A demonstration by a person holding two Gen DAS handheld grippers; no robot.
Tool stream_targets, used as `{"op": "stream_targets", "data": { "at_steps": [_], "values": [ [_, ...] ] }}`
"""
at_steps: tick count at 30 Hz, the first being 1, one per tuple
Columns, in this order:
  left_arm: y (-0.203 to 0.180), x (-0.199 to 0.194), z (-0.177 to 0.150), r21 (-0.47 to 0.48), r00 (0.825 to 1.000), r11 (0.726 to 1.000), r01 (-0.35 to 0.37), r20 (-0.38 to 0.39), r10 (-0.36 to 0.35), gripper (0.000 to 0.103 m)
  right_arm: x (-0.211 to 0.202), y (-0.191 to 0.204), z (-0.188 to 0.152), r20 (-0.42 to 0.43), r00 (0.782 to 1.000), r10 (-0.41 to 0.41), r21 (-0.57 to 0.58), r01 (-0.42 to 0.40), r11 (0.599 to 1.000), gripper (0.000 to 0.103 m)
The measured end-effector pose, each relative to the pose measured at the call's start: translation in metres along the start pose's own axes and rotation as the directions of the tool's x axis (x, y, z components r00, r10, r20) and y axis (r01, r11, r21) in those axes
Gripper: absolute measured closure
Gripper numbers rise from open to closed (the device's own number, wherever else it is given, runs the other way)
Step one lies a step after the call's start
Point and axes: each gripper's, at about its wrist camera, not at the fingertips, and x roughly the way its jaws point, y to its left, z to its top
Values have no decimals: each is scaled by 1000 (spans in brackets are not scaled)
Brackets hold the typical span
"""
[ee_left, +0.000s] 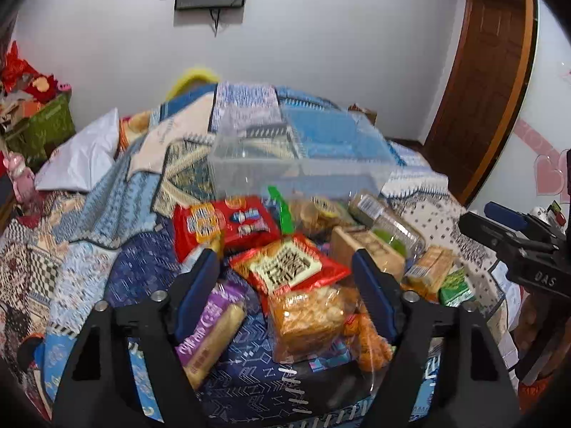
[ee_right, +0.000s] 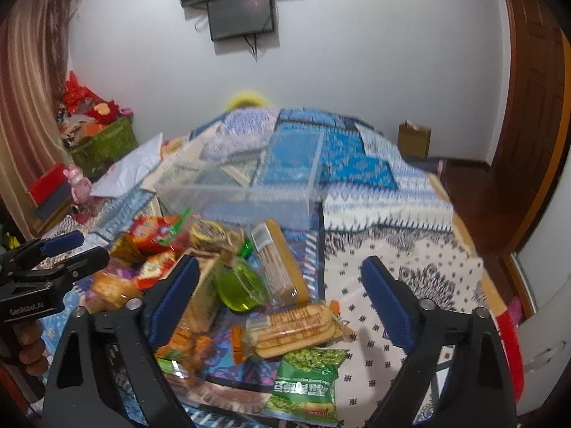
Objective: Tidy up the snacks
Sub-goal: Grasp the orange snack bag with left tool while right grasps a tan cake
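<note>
A heap of snack packets lies on the patterned bedspread in front of an empty clear plastic box point(ee_left: 296, 164) point(ee_right: 235, 192). My left gripper point(ee_left: 285, 281) hovers open over the heap. A red packet with large characters point(ee_left: 292, 267) and a clear bag of golden crackers point(ee_left: 307, 317) lie below its jaws, and a purple wafer pack point(ee_left: 210, 331) is by its left finger. My right gripper point(ee_right: 282, 296) is open above a long biscuit pack point(ee_right: 296, 328), with a green jelly cup point(ee_right: 239, 285) and a green pea packet point(ee_right: 307, 381) close by. Neither gripper holds anything.
A red biscuit packet point(ee_left: 221, 224) and a clear tray of wafers point(ee_right: 278, 260) lie near the box. A white pillow point(ee_left: 82, 157) is at the left. A green crate point(ee_right: 103, 142) and a cardboard box point(ee_right: 414, 139) stand by the wall, and a wooden door point(ee_left: 485, 82) is at the right.
</note>
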Motion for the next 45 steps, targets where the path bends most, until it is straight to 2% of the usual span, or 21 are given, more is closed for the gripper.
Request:
{"op": "stream_targets", "data": {
  "at_steps": [5,12,18,25,27,28,32,37,41,45],
  "values": [
    [2,19,-11,-23,997,999,24,-76,-26,30,19,-8,-3,-67,997,31,13,-30,999,30],
    [-7,16,-13,-25,995,998,57,-80,-59,30,39,-14,-3,-142,986,83,24,-81,996,44],
    [-12,18,-14,-7,993,998,64,-96,-64,29,32,2,-2,-130,981,147,25,-145,989,45],
    [-3,31,-21,-53,988,997,64,-139,-71,30,32,37,2,-128,971,203,-36,-209,977,45],
    [-2,30,-23,-53,989,997,63,-133,-70,37,36,44,1,-140,967,214,-44,-222,974,45],
    [-2,30,-23,-49,988,997,68,-135,-74,45,39,48,-1,-149,964,219,-46,-228,972,45],
    [1,27,-24,-48,989,997,66,-130,-72,52,49,57,-5,-184,954,235,-43,-246,968,49],
    [9,25,-24,-68,989,995,74,-122,-82,53,56,60,-8,-205,947,247,-21,-257,966,51],
    [6,18,-21,-55,992,996,74,-102,-79,53,60,62,-11,-221,942,251,-13,-260,965,63],
    [2,12,-19,-43,993,996,74,-89,-78,53,57,63,-12,-206,949,241,-15,-249,968,65]
  ]
}}
